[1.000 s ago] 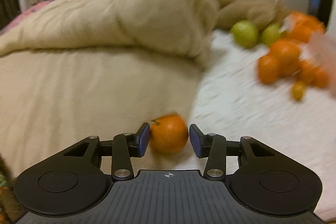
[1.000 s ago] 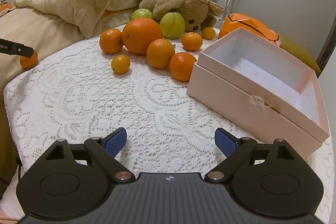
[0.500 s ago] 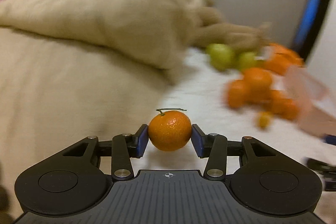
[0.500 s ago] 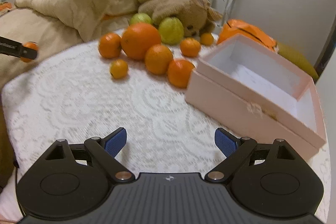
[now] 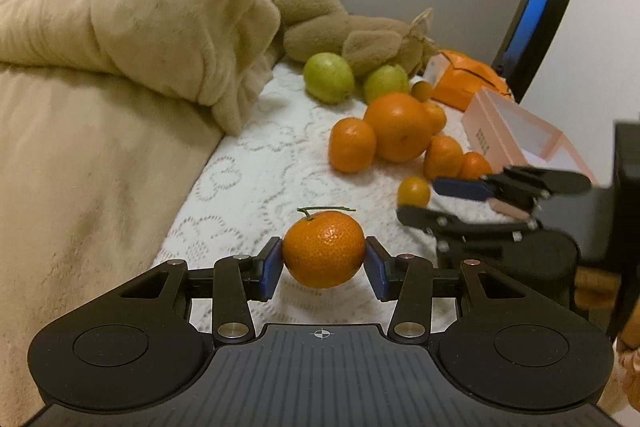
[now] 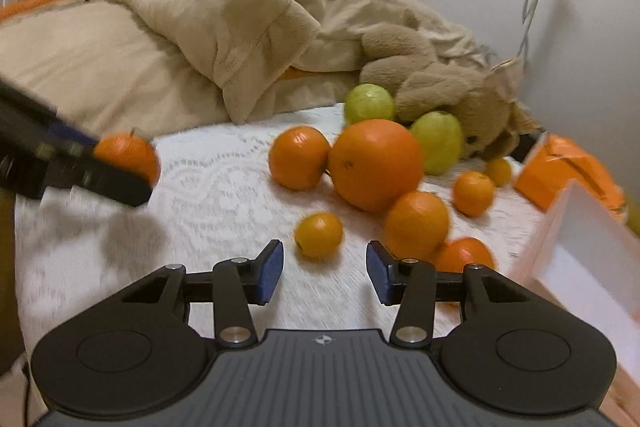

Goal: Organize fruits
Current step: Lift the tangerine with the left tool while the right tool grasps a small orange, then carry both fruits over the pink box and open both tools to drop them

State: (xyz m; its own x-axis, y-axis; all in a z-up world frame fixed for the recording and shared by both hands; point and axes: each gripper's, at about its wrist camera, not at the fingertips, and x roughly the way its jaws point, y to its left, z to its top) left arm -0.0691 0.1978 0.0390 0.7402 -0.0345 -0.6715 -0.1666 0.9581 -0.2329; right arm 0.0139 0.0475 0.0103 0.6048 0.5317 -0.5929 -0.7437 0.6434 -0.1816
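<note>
My left gripper (image 5: 323,263) is shut on a small stemmed mandarin (image 5: 323,249) and holds it above the white lace cloth (image 5: 256,163). It also shows at the left of the right wrist view, with the mandarin (image 6: 127,155). My right gripper (image 6: 323,271) is open and empty, just short of a small yellow-orange kumquat (image 6: 319,235). A pile of fruit lies beyond: a big orange (image 6: 374,163), several mandarins and two green guavas (image 6: 368,103). An open pink box (image 5: 516,133) stands at the right.
A beige blanket (image 5: 132,15) and a brown plush toy (image 6: 448,87) border the cloth at the back. An orange bag (image 6: 568,167) lies behind the box. The beige bedsheet (image 5: 80,163) drops off to the left of the cloth.
My left gripper closed on the mandarin, lifted it off the bedsheet and carried it right over the cloth. My right gripper narrowed and moved forward toward the kumquat.
</note>
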